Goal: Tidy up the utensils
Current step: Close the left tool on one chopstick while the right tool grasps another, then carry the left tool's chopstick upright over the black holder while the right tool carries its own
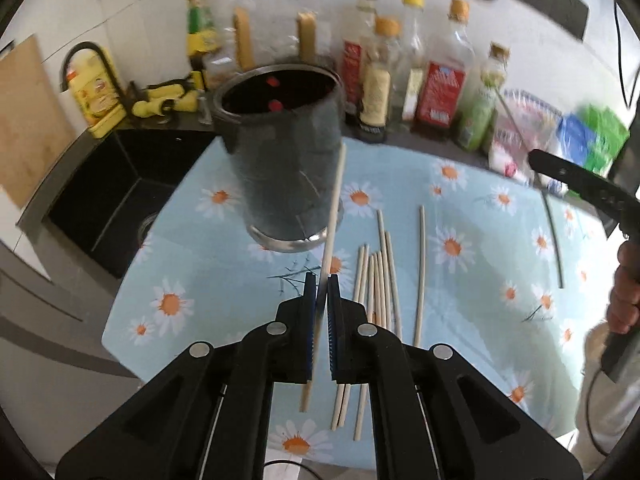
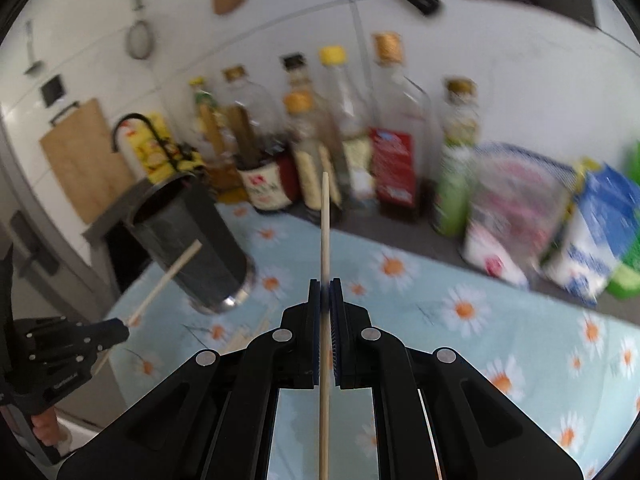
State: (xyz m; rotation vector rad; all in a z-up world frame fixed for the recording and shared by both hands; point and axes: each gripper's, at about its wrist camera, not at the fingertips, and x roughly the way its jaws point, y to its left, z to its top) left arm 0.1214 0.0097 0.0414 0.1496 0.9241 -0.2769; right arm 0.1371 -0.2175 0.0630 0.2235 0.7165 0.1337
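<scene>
A dark cylindrical utensil holder (image 1: 280, 152) stands on the daisy-print mat (image 1: 480, 248); it also shows in the right wrist view (image 2: 192, 244). My left gripper (image 1: 321, 280) is shut on a wooden chopstick (image 1: 334, 208) that points up beside the holder's right side. My right gripper (image 2: 325, 284) is shut on another wooden chopstick (image 2: 325, 224), held up above the mat. Several loose chopsticks (image 1: 378, 280) lie on the mat right of the left gripper. The left gripper (image 2: 116, 330) with its chopstick (image 2: 168, 276) shows at the left of the right wrist view.
A row of bottles (image 1: 400, 72) and food bags (image 1: 576, 140) lines the wall behind the mat. A black sink (image 1: 116, 192) with a tap (image 1: 92, 64) lies left of the mat. A wooden board (image 2: 84, 156) leans on the wall.
</scene>
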